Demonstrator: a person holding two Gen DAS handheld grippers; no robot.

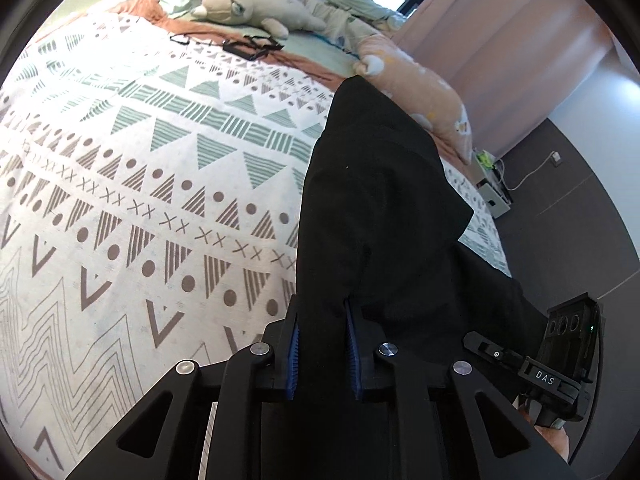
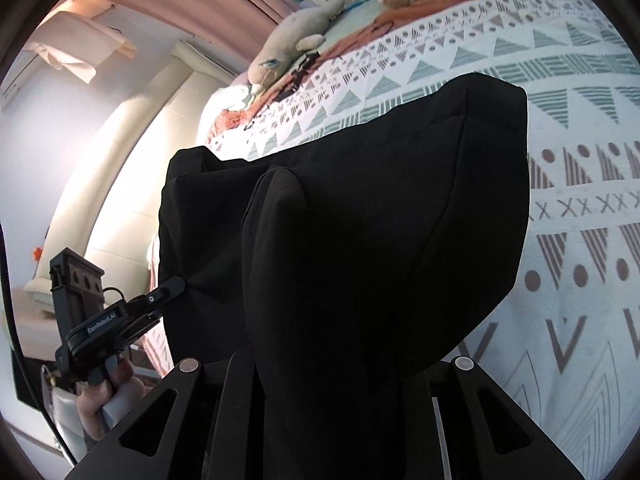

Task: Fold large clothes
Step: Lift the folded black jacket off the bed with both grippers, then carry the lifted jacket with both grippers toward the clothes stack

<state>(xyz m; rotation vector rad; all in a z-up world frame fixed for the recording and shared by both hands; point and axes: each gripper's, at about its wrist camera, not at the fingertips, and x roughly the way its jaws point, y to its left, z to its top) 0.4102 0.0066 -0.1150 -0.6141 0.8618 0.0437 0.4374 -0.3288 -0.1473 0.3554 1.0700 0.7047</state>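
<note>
A large black garment (image 1: 380,208) hangs lifted above the patterned bedspread (image 1: 160,200), with its far end trailing down toward the bed. My left gripper (image 1: 323,344) is shut on a fold of it, and the cloth runs between the blue pads (image 1: 293,354). To the right, my right gripper (image 1: 476,340) bites the same garment's edge. In the right wrist view the black garment (image 2: 360,220) drapes over my right gripper and hides its fingers. There the left gripper (image 2: 176,285) pinches the cloth's left edge, held by a hand (image 2: 108,392).
A plush toy (image 1: 248,8), an orange pillow (image 1: 420,84) and bunched bedding lie at the head of the bed. A black tangle of cords (image 1: 252,46) rests near them. Pink curtains (image 1: 500,32) hang behind. Dark floor (image 1: 580,208) with a white box and a cable lies beside the bed.
</note>
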